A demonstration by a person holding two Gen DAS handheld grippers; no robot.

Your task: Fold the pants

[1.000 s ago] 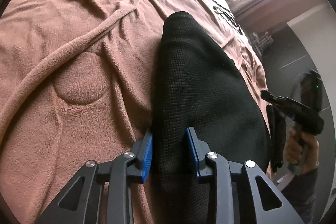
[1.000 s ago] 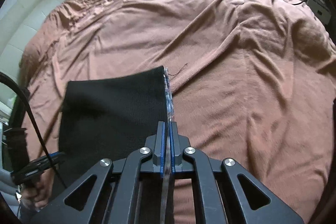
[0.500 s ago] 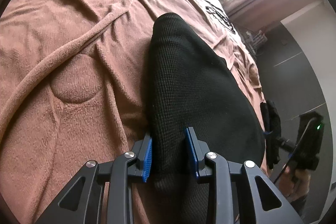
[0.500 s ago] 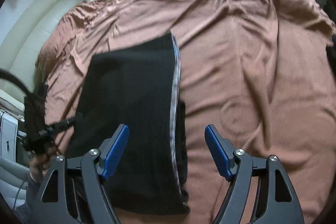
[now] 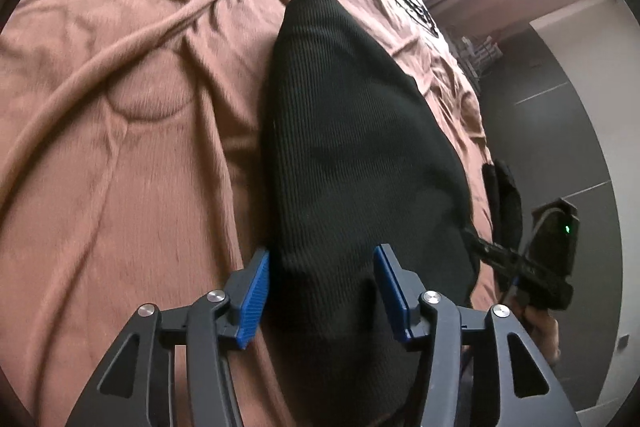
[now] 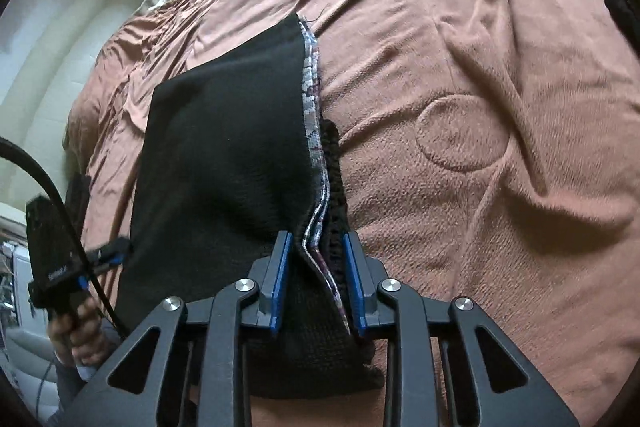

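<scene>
Left wrist view has the black pants [image 5: 352,147] lying on the brown blanket [image 5: 120,167] on the bed, already folded down into a fairly compact bundle. The left gripper [image 5: 320,291] has its jaws apart, straddling the near edge of the fabric with a blue pad on each side, not squeezing anything as far as I can see.

Right wrist view shows the same bundle from the other side. The right gripper [image 6: 314,283] is also parted, sitting around the stacked edge where a strip of patterned lining [image 6: 312,99] peeks out between the black layers. The gap looks narrower here, but the pads don't seem to be pinching the cloth; could be brushing it, hard to say.

My guess: this is the grab-for-another-fold step, both tools lined up on opposite edges. Next move would be closing on all the layers at once, then lifting both sides together so the stack doesn't slide apart. That loose lining edge is what I'd watch.
</scene>
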